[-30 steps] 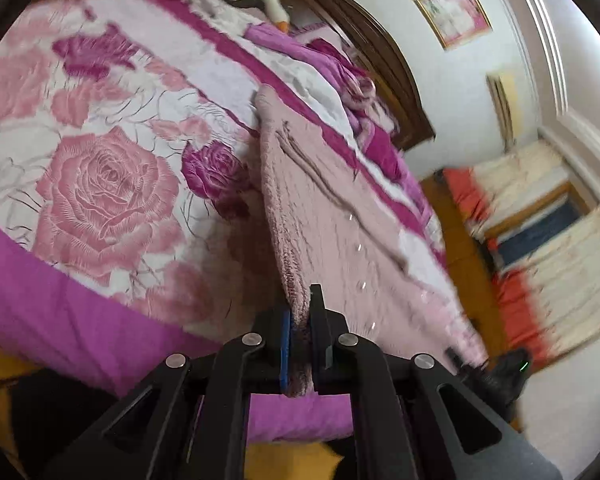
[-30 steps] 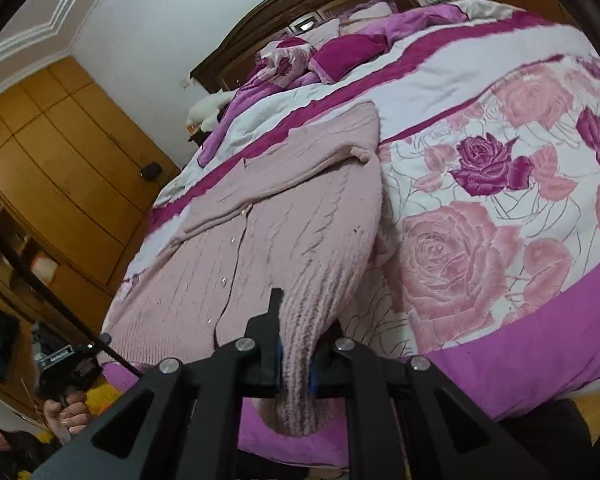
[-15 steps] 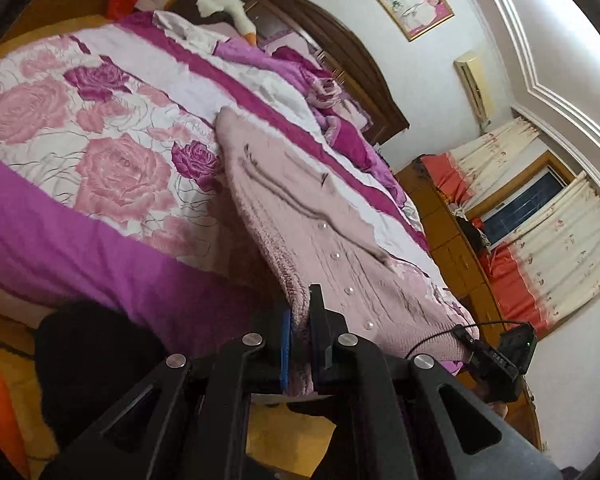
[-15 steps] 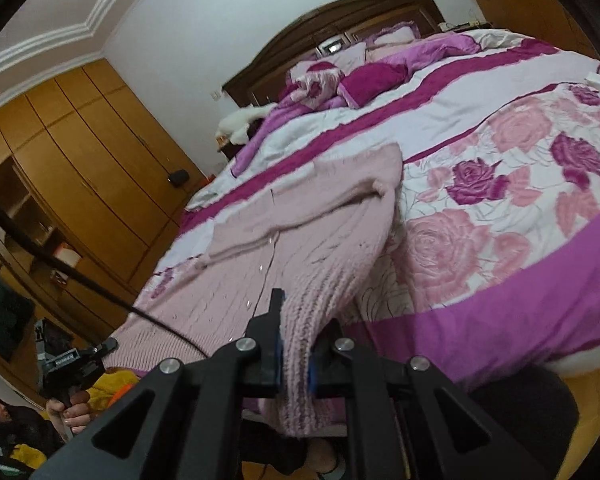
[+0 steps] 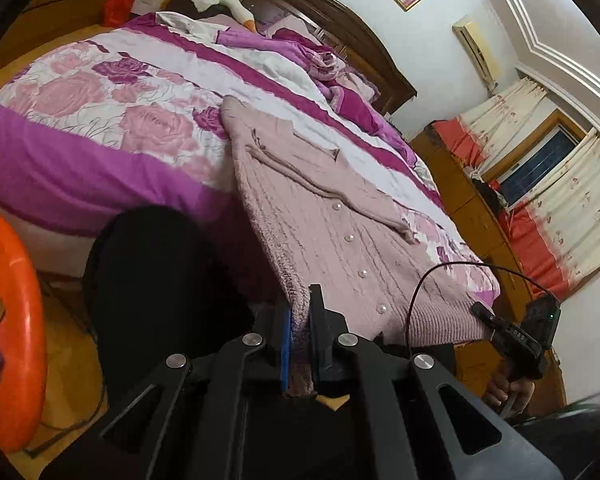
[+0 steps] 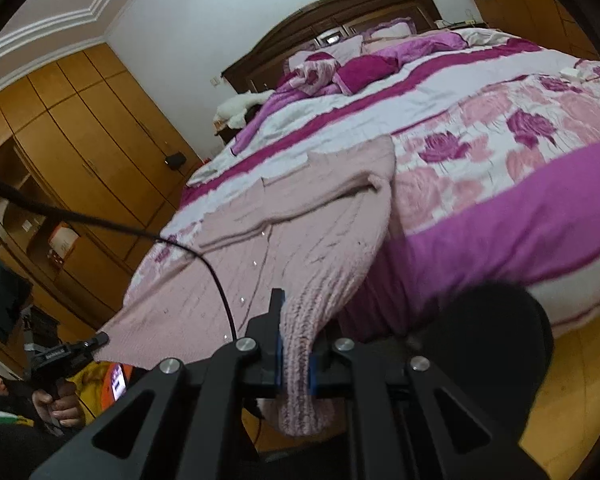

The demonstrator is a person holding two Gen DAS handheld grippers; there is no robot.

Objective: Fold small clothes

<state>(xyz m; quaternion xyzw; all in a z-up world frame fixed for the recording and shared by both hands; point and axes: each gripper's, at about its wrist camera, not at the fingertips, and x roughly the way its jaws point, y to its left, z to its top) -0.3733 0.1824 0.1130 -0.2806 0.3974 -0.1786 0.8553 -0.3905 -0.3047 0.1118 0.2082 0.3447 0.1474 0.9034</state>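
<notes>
1. The pink knitted cardigan (image 5: pixel 332 216) is stretched from the bed out over its near edge, buttons up, upper part lying on the bedspread, lower hem lifted clear of the mattress and hanging in the air between the two grippers.
2. The left gripper (image 5: pixel 299 344) is clamped tight on one corner of the ribbed hem, with the knit pinched flat between the blue pads.
3. The right gripper (image 6: pixel 294 360) has the opposite corner, its fingers squeezed onto a thick bunch of ribbing that droops below them.
4. One sleeve (image 5: pixel 308 176) lies folded across the cardigan's chest.
5. Under it is the rose-print bedspread (image 5: pixel 100 100), with a wide purple band running along the near edge where the cloth drops toward the floor.
6. No baskets or boxes by the bed; the only shelving is in the wooden wardrobe (image 6: pixel 80 140) to one side, with a few small items I can't make out.
7. Room to move: bare bedspread beside the cardigan, crumpled bedding (image 6: pixel 340 68) up by the dark headboard (image 6: pixel 340 16).
8. Off the bed, an orange stool (image 5: pixel 8 320) stands close on the wooden floor.
</notes>
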